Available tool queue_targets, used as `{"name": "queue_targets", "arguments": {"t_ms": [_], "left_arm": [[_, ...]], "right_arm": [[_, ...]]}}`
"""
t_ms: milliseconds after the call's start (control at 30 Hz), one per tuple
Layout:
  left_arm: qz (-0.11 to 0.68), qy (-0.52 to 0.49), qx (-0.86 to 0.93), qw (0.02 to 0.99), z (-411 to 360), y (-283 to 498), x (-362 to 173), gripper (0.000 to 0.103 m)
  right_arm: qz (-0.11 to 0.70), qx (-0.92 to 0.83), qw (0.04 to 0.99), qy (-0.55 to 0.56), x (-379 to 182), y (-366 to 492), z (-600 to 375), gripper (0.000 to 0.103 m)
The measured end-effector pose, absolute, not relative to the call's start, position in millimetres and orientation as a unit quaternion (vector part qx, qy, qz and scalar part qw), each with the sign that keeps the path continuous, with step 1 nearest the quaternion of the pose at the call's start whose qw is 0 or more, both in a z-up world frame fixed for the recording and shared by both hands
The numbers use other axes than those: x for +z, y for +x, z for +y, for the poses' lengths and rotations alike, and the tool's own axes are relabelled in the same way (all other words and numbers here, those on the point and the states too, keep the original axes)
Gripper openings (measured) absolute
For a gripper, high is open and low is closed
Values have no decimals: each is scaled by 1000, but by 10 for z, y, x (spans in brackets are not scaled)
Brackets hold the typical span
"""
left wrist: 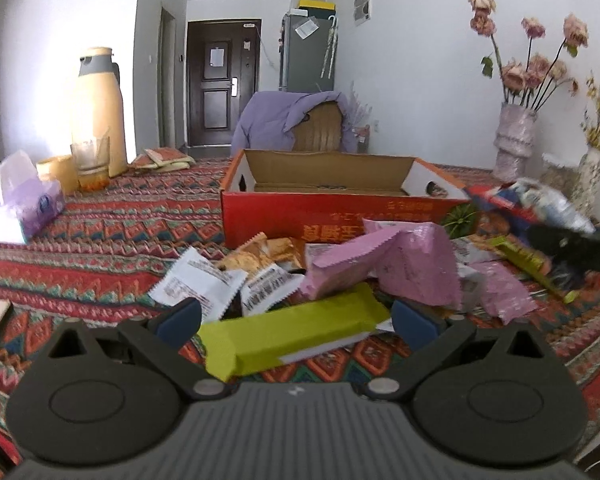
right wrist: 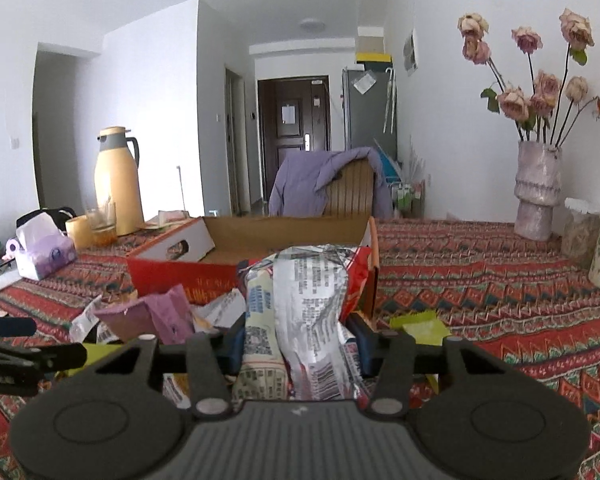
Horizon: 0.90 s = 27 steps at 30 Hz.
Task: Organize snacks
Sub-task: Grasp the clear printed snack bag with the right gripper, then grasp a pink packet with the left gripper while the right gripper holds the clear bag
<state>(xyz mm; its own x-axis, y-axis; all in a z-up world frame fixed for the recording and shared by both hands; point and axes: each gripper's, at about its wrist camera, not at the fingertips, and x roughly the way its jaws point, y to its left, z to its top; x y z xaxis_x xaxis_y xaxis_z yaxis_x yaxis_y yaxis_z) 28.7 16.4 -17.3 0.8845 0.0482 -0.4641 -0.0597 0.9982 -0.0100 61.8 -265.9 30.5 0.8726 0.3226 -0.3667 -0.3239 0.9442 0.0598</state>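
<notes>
The silver snack bag [right wrist: 300,320] is pinched between the pads of the right tongs [right wrist: 300,346], raised before the red carton [right wrist: 180,270]. The left tongs [left wrist: 296,320] are spread wide, a green bar [left wrist: 288,330] lying between them, untouched, at the heap's near edge. Bare patterned tablecloth [right wrist: 480,264] runs rightward to the vase [right wrist: 538,190]

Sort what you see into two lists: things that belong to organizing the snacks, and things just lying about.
Job: red cardboard box; green snack bar; pink packets; silver snack bag, clamped in right gripper; open left gripper.
Lying about: thermos; tissue pack; flower vase.
</notes>
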Motion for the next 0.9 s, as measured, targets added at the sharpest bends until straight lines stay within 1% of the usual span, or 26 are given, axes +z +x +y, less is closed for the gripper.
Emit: {"name": "queue_targets", "arguments": {"t_ms": [200,433,467,567,600,633,667,700,733,767,833,867,900], "left_arm": [[235,37,25,971,52,476,-173,103],[239,64,13,969,-49,799,-195,103],[242,72,10,968,-74,845,-203,103],[247,96,-1,964,-136,949,-225,97],[248,101,-7,963,-152,976,-234,91],[251,106,-11,962,-164,1000,-245,82],[254,112,-16,961,-178,1022,-257,76],[257,116,-21,959,-190,1041,-263,67],[259,119,-25,958,-193,1055,-275,61],[258,120,-29,958,-199,1063,-282,58],[255,123,-42,958,-201,1066,-285,45],[255,125,-47,958,-203,1064,-286,44],[254,128,-50,957,-205,1061,-281,38]], "right_arm": [[196,168,966,2,261,656,-2635,49],[202,164,965,4,212,697,-2633,49],[204,164,965,5,204,704,-2635,49],[206,163,965,7,187,715,-2634,49],[206,164,965,7,185,716,-2630,49],[206,164,965,7,179,719,-2628,49],[207,164,964,8,174,724,-2627,49],[208,165,964,8,170,725,-2625,49],[208,166,964,8,163,727,-2624,49],[209,166,964,8,160,729,-2626,49],[210,167,963,8,152,735,-2629,49],[211,168,963,8,147,738,-2630,49],[211,168,963,8,148,742,-2636,49]]}}
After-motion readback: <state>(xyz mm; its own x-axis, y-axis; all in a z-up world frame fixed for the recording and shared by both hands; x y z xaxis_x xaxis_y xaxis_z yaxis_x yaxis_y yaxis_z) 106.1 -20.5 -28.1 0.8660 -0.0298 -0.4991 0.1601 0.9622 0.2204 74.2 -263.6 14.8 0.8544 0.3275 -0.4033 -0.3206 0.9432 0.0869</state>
